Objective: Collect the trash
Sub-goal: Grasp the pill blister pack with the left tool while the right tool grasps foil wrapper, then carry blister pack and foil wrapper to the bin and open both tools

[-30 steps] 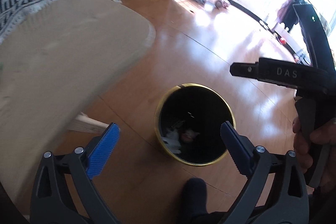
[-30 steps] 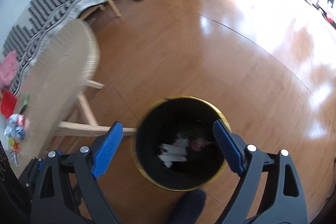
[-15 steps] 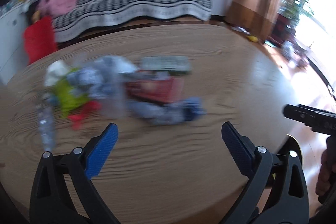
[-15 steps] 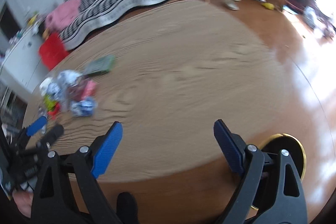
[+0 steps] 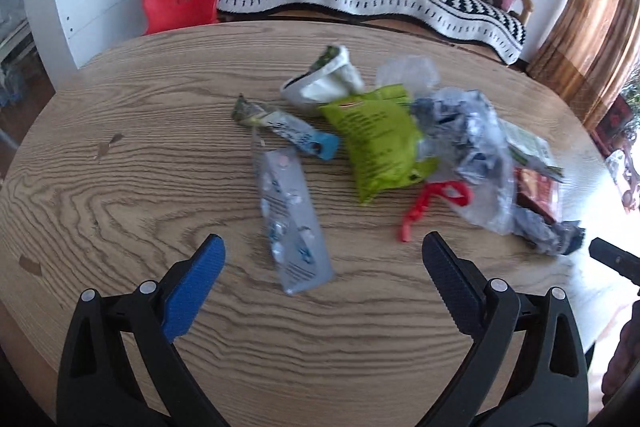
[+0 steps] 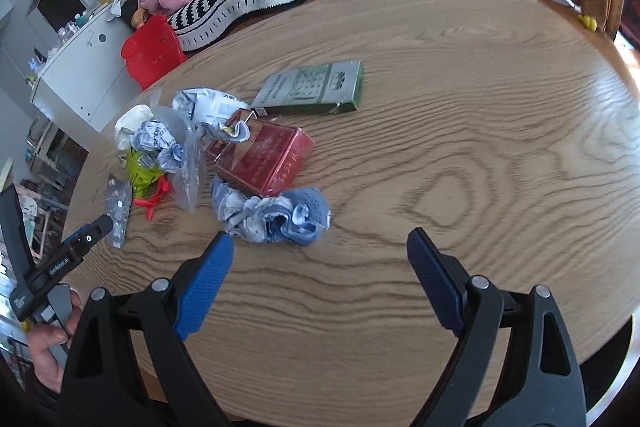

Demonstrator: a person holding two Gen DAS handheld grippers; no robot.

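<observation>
Left wrist view: the left gripper (image 5: 322,257) is held spread wide and empty above the near edge of the round wooden table (image 5: 120,163), tilted down toward the litter, presumably so a piece can be straddled. The silver blister strip (image 5: 291,219) lies nearest, just beyond and between the fingers. Farther across the table from it lie the lime-green pouch (image 5: 376,143), a red plastic strip (image 5: 424,205) and a clear bag of crumpled paper (image 5: 468,143). Print on the pouch is too blurred to be read.

Right wrist view: the right gripper (image 6: 320,259) is likewise spread wide with nothing between its pads. The crumpled blue-white wrapper (image 6: 276,213) lies just beyond its left finger, and is judged the likeliest pick. Behind that wrapper a red carton (image 6: 266,157) is seen, and beyond it a green box (image 6: 316,89); their lettering cannot be made out. On the other tool's body, at the left edge, small white lettering is seen but not read reliably.
</observation>
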